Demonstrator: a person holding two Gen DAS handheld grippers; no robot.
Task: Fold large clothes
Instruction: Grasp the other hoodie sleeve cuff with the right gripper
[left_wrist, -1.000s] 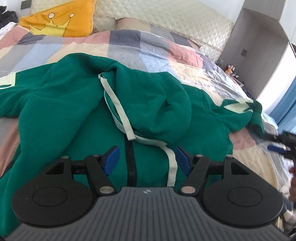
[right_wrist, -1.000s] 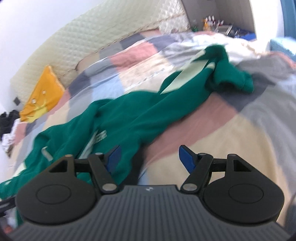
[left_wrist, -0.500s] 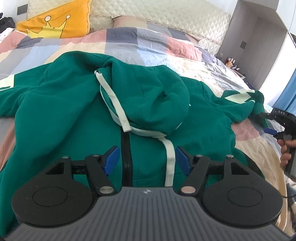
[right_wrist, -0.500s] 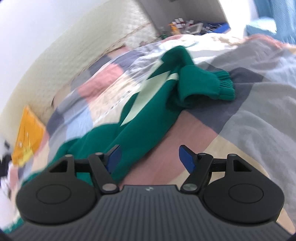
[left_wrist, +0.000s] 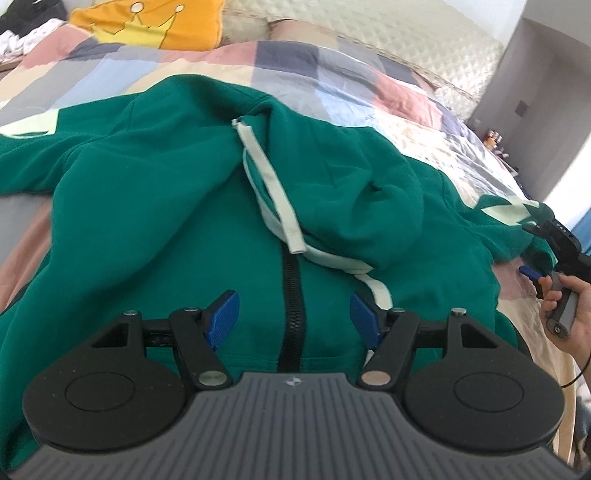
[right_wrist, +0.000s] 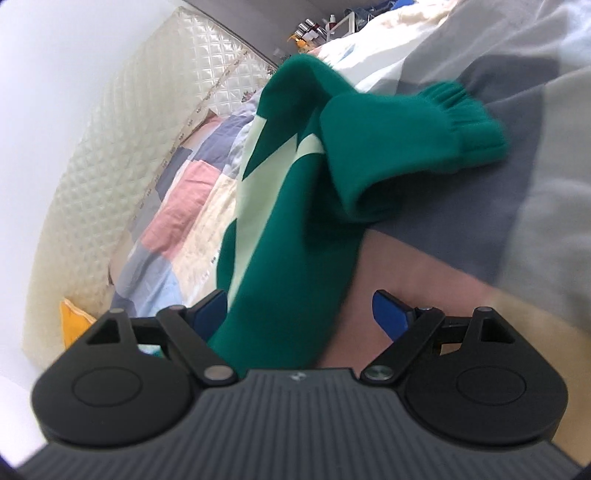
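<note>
Patchwork bedding (left_wrist: 332, 70) in pink, grey, blue and cream covers the bed, with a quilted cream headboard (left_wrist: 406, 37) behind it.

The right gripper (right_wrist: 299, 314) has its jaws spread wide, having just been opening; the green sleeve (right_wrist: 288, 229) runs up between them, lying against the left pad while the right pad stands clear of it over pink cloth, so nothing is clamped. Beyond, the sleeve doubles over on itself and ends in a ribbed cuff (right_wrist: 465, 114) on a grey patch. Pale green panels mark the sleeve.

The left gripper (left_wrist: 294, 315) hangs open over the front of the hoodie (left_wrist: 147, 221), its blue pads either side of the black zipper (left_wrist: 293, 302), gripping nothing; whether they brush the fabric is hard to tell. Pale drawstrings (left_wrist: 273, 184) trail down from the crumpled hood. The hoodie lies spread across the bed, its lower part hidden under the gripper body and one sleeve cut off at the left edge.

At the left view's right edge, a hand (left_wrist: 569, 310) holds the other gripper's handle by the far sleeve. An orange pillow (left_wrist: 147, 22) sits at the head; small bottles (right_wrist: 310, 29) beyond the bed are too blurred to identify.
</note>
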